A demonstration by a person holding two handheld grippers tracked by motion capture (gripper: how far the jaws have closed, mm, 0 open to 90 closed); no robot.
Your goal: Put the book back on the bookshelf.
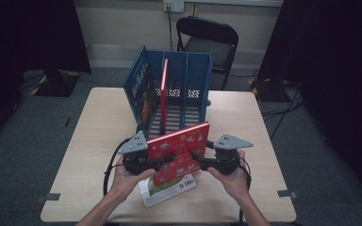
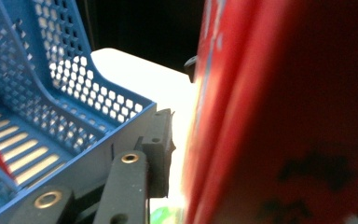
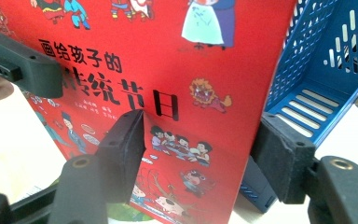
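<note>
Glossy flat red picture book (image 1: 179,153) upright, right gripper (image 1: 199,164) clamped on its edge, left gripper (image 1: 166,161) loosened beside it, one perforated blue plastic rack (image 1: 195,77), pale wooden table (image 1: 94,127), two more books.

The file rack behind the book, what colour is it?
Blue file rack, with perforated walls; clearest in the high view.

My forearms come in from below, each hand wrapped around its hand-held gripper. The left hand-held gripper (image 1: 162,161) and right hand-held gripper (image 1: 194,159) point inward at each other, jaws parted.
</note>
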